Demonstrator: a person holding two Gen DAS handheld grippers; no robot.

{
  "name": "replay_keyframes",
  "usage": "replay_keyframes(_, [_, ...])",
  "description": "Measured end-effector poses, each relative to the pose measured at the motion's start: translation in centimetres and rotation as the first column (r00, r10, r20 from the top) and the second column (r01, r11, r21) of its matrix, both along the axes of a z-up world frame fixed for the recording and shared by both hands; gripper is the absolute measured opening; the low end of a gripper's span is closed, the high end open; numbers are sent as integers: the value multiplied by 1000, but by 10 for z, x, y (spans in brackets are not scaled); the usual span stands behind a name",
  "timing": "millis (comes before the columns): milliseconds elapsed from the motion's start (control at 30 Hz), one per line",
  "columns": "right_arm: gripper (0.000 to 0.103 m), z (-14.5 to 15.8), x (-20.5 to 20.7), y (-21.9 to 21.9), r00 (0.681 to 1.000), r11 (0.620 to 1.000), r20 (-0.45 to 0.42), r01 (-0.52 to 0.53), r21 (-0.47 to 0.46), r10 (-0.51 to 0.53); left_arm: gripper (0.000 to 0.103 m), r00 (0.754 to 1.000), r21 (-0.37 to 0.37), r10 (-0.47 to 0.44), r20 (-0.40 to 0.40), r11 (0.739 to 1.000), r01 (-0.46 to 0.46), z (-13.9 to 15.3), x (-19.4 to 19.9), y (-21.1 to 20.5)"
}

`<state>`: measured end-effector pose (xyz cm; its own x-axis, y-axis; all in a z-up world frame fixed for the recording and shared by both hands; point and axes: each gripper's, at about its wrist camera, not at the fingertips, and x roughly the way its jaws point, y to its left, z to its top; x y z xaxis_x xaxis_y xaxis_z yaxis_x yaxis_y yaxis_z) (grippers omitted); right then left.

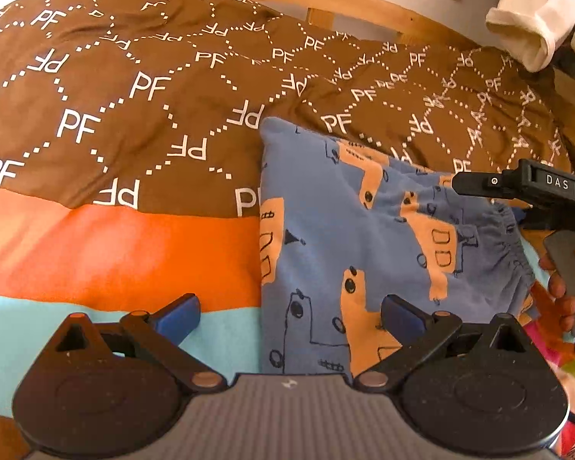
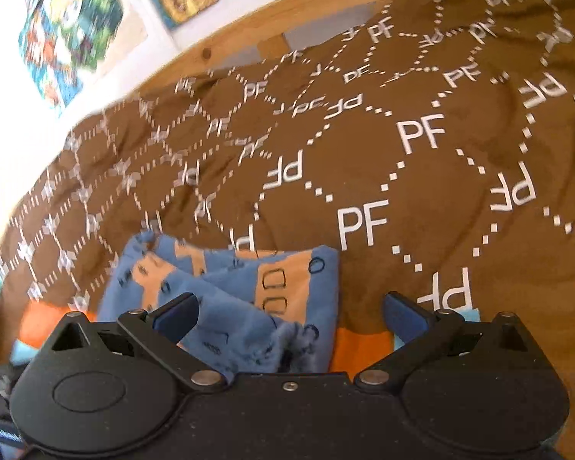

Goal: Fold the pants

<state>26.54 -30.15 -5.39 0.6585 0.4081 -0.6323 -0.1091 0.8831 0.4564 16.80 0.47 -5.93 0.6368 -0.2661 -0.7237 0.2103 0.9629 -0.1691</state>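
The pants [image 1: 349, 237] — blue cloth printed with orange vehicles — lie folded into a compact rectangle on a bedspread [image 1: 142, 88] that is brown with white "PF" lettering and dotted lines, with an orange band and a light blue band along its near edge. In the left wrist view the left gripper [image 1: 291, 316] hovers over the near left corner of the pants with its blue-padded fingers [image 1: 180, 316] spread wide, one over the light blue band and the other over the printed cloth; nothing is held between them. The gathered waistband [image 1: 513, 253] sits at the right end of the bundle, close to the right gripper's black body [image 1: 536, 188], marked "DAS", and a person's hand [image 1: 563, 283] wrapped round its handle. In the right wrist view the right gripper [image 2: 291, 316] also stands open, fingers well apart, with the pants [image 2: 249, 287] lying just ahead and between them — a loose fold of blue fabric rises near the left finger, though whether it touches the pad I cannot tell. A wooden bed frame [image 2: 287, 19] runs along the far side, with colourful pictures [image 2: 69, 23] on the white wall behind it, and a cream cloth [image 1: 533, 27] hangs at the upper right of the left view.
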Motion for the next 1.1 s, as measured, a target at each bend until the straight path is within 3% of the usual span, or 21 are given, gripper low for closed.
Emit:
replay_keyframes(133, [102,-3,0,-8,999,995,-8,50,83,-49,103,1000,-71,4,11,997,-3,1,3,4])
replay_keyframes(300, [86,0,0,0,1000,1000,5,30,-5,-30,99,1000,-166,1,25,986,3,3,3,10])
replay_keyframes(400, [79,-1,-1,4,1000,1000,4,30,-1,-30,93,1000,-183,-3,30,983,9,2,3,9])
replay_keyframes(467, [62,-4,-2,5,999,999,-5,37,31,-37,80,999,-181,-11,30,983,16,2,4,8])
replay_keyframes(567, [51,-5,-4,8,999,999,-4,40,0,-40,68,1000,-181,-14,16,983,16,-1,5,9])
replay_keyframes(767, [35,-5,-4,8,999,999,-7,36,8,-36,41,999,-191,47,-25,980,-51,-4,11,20])
replay_keyframes(867, [29,-3,-6,10,999,999,2,41,3,-41,24,999,-190,32,-30,981,-37,-2,13,20])
replay_keyframes(1100, [17,15,-22,22,996,996,87,40,-78,-34,16,1000,-141,2,1,990,-2,10,7,11])
